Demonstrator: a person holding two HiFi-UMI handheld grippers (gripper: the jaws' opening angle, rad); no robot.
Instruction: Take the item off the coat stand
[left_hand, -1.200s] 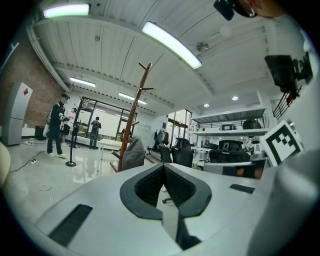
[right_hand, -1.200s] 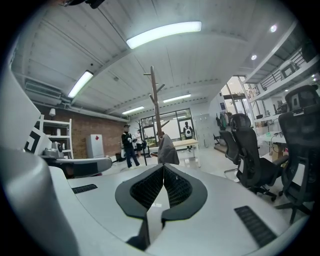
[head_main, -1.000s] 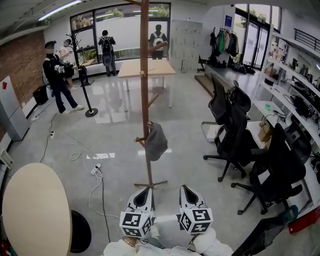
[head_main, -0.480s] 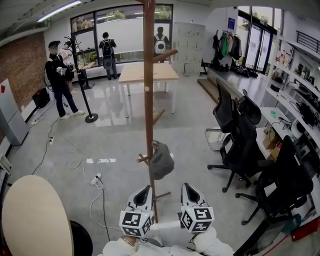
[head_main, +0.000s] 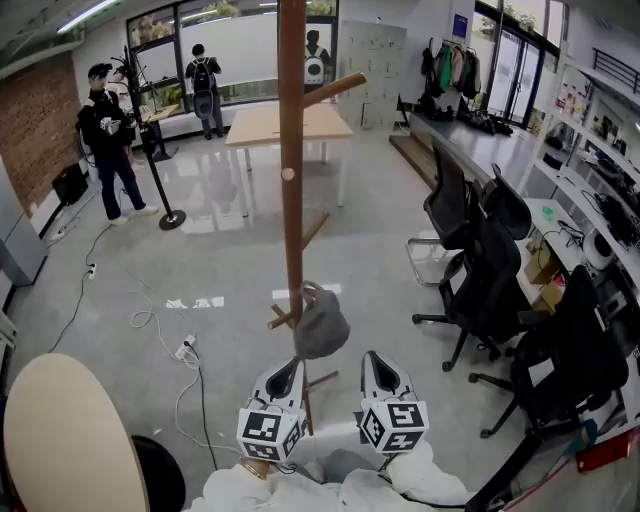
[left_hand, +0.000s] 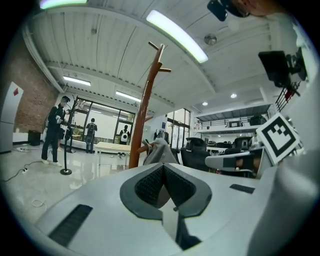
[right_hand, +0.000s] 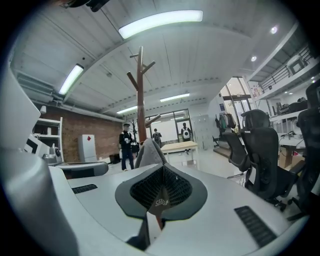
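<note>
Shiny floor (head_main: 200, 290) around. My left tool (head_main: 288, 372) and right tool (head_main: 375, 368) are closed, empty. Grey hat (head_main: 321, 325) hangs on the coat stand (head_main: 291, 150) at twelve o'clock; I must open, reach.

Bright, even light falls from ceiling strip lights (right_hand: 160, 22) above the coat stand (head_main: 291, 150) and from windows (head_main: 250, 60) behind it. The glossy floor (head_main: 205, 225) beyond its base shows glare. Both gripper views bulge, with black corners.

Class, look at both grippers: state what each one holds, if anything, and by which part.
Nothing is held. The left gripper and right gripper are both shut and empty; the grey item hangs on a peg of the coat stand, ahead of them.
</note>
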